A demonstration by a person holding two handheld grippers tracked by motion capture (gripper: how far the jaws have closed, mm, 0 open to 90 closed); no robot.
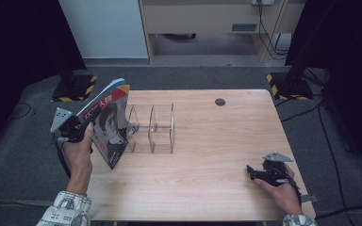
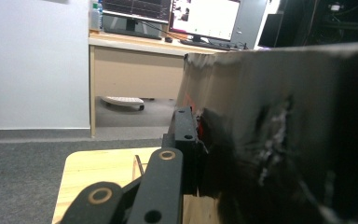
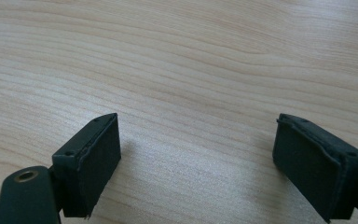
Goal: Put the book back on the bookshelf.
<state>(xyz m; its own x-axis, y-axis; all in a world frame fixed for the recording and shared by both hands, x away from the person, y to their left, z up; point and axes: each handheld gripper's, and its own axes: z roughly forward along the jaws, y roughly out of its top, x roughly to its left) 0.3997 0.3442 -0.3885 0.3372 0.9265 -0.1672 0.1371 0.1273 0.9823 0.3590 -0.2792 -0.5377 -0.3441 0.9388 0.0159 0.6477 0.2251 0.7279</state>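
Note:
A magazine [image 1: 108, 125] with a red-and-white cover and a portrait on it is held tilted, its lower corner near the wooden table [image 1: 207, 141], just left of a clear acrylic rack [image 1: 153, 127] with upright dividers. My left gripper [image 1: 88, 126] is shut on the magazine's left edge. In the left gripper view the magazine [image 2: 284, 140] looms dark at the right, with the jaw of my left gripper [image 2: 198, 149] pressed against it. My right gripper [image 1: 250, 170] rests near the table's front right. In its own view the right gripper [image 3: 196, 158] is open over bare wood [image 3: 191, 56].
A dark round grommet [image 1: 220, 101] sits in the table's far edge. Stand bases with yellow-black stripes [image 1: 75, 87] [image 1: 287, 87] stand on the carpet behind both far corners. A white cabinet [image 1: 106, 28] and a desk lie farther back.

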